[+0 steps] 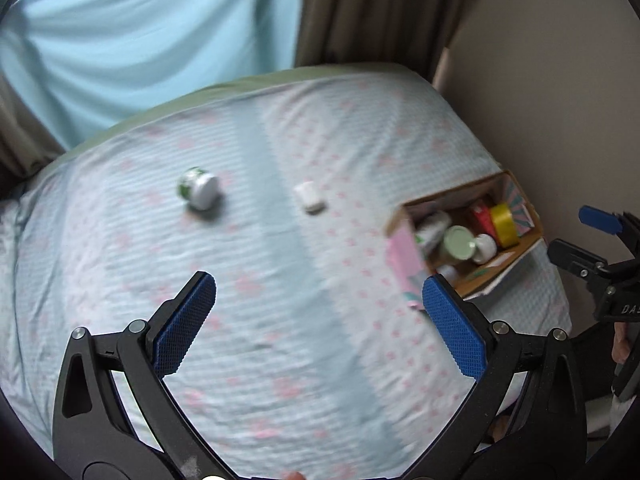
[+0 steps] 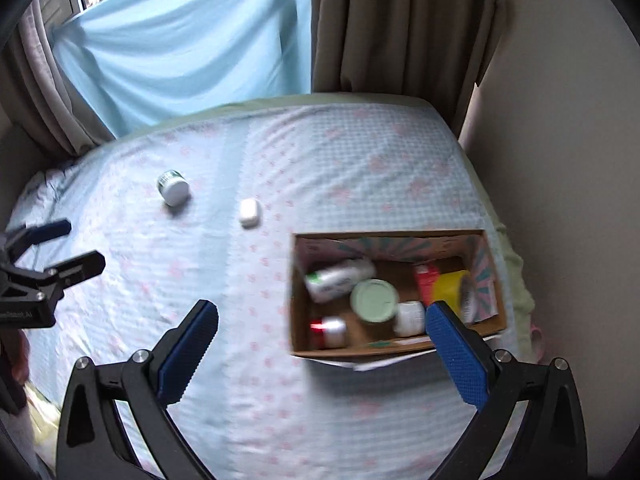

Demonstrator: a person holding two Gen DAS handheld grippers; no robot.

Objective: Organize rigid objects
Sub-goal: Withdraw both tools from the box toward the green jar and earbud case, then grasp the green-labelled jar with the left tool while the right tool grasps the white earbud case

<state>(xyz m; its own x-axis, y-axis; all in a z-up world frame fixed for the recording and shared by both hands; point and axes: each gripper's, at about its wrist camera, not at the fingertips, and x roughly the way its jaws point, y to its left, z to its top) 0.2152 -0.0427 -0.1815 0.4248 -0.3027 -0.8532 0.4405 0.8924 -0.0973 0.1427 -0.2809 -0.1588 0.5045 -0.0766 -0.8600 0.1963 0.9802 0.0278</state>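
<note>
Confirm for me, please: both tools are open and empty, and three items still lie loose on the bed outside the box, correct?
Only two lie loose: the jar and the small white case on the bed, as the right wrist view shows. The rest holds: left tool and right tool are open and empty, and the box holds the other items.

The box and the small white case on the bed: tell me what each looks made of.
The box looks like corrugated cardboard: matte brown inside walls and raw cut edges, with a pastel print on its lining and outside. The small white case looks like smooth moulded plastic, rounded at the corners with a soft sheen; blur leaves it uncertain.
</note>
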